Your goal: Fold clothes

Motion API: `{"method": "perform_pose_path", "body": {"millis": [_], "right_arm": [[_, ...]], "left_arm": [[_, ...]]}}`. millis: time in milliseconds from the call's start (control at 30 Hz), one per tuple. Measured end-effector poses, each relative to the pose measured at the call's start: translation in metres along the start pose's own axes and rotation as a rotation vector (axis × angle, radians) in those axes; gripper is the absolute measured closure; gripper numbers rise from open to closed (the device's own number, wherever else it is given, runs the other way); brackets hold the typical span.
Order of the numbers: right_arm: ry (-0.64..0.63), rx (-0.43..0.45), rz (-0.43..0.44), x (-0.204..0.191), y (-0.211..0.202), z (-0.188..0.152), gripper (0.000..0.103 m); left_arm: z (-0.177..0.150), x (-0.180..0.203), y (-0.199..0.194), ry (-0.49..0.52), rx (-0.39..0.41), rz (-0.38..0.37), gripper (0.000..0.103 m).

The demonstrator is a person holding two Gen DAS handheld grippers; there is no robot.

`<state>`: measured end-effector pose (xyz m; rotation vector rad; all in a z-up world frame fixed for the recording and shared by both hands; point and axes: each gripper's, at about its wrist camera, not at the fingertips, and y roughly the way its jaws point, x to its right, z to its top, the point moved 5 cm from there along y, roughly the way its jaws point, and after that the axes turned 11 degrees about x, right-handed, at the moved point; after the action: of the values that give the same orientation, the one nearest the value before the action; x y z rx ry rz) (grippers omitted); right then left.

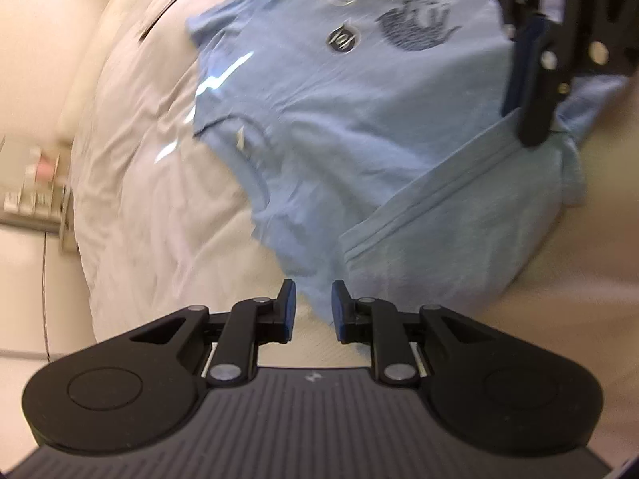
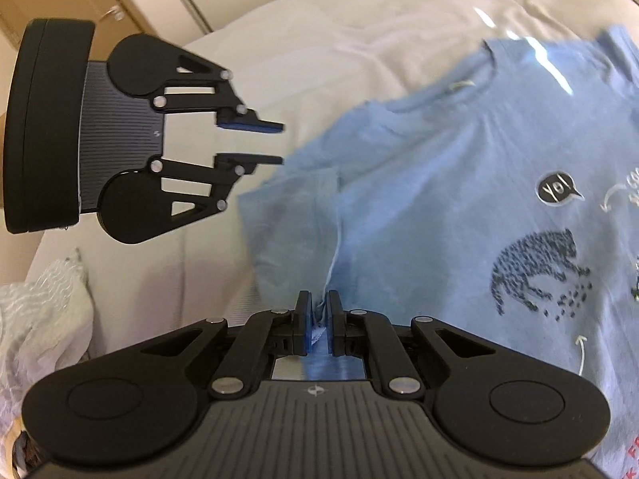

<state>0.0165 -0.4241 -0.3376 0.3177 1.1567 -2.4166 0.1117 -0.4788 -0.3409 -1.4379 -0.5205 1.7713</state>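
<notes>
Left gripper [image 2: 281, 141]: jaws spread, nothing between them, clear of the cloth. Right gripper [image 2: 318, 319]: pads pinching a folded edge of the light blue T-shirt [image 2: 419, 183], which lies print-up on a cream bedcover [image 2: 319, 40]. Advice: carry the pinched edge across taut and level, avoiding wrinkles. Fabric: soft, limp jersey, ribbed collar, dark animal print.

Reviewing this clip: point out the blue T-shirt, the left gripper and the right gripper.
blue T-shirt [image 2: 419, 183]: right wrist view, plain chest fabric.
left gripper [image 2: 281, 141]: right wrist view, gap between its parted fingertips.
right gripper [image 2: 318, 311]: right wrist view, between fingertips pinching the shirt's fabric.
</notes>
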Motion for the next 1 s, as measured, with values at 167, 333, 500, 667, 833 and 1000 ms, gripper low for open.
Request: {"method": "perform_pose_path", "body": {"millis": [167,333,500,667,833,1000], "right_arm": [[0.017,0.000,-0.008,0.006,0.000,0.001,0.094],[0.026,-0.022,-0.007,0.010,0.007,0.002,0.091],[0.053,-0.055,-0.009,0.017,0.013,-0.002,0.083],[0.081,-0.064,0.007,0.019,0.013,-0.007,0.083],[0.143,-0.066,0.001,0.027,0.015,-0.007,0.098],[0.103,-0.014,-0.019,0.027,0.006,0.003,0.099]], "left_arm": [[-0.019,-0.020,-0.007,-0.276,-0.031,0.010,0.078],[-0.042,-0.037,-0.010,-0.598,-0.034,-0.058,0.077],[-0.043,-0.044,0.004,-0.775,0.015,-0.163,0.077],[-0.040,-0.041,0.028,-0.837,-0.008,-0.244,0.079],[-0.045,-0.044,0.032,-0.895,-0.008,-0.257,0.103],[-0.049,-0.060,0.017,-0.933,0.061,-0.187,0.103]]}}
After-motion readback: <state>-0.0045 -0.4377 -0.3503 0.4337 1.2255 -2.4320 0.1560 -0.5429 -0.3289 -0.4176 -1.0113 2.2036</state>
